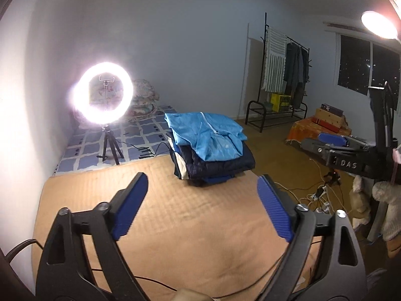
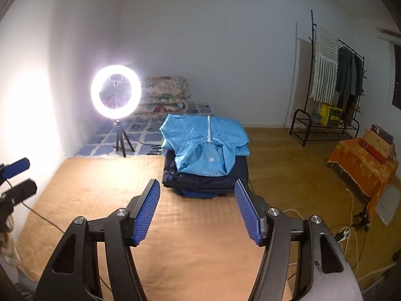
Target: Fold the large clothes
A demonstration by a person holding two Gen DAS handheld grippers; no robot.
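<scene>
While both see folded clothes [image 1: 208, 145], only left shows window [image 1: 363, 67]

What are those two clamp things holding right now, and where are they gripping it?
Nothing. The left gripper and right gripper both stand open over the tan mat, apart from the stack of folded clothes.

folded jacket [image 2: 204, 148] sits on top of the clothes stack [image 2: 205, 178] at the mattress's [image 2: 100, 188] far edge, ring light [image 2: 115, 91] behind-left, clothes rack [image 2: 333, 85] off right.

Home bedrm, mattress [image 2: 87, 190], clothes rack [image 2: 333, 82]
</scene>
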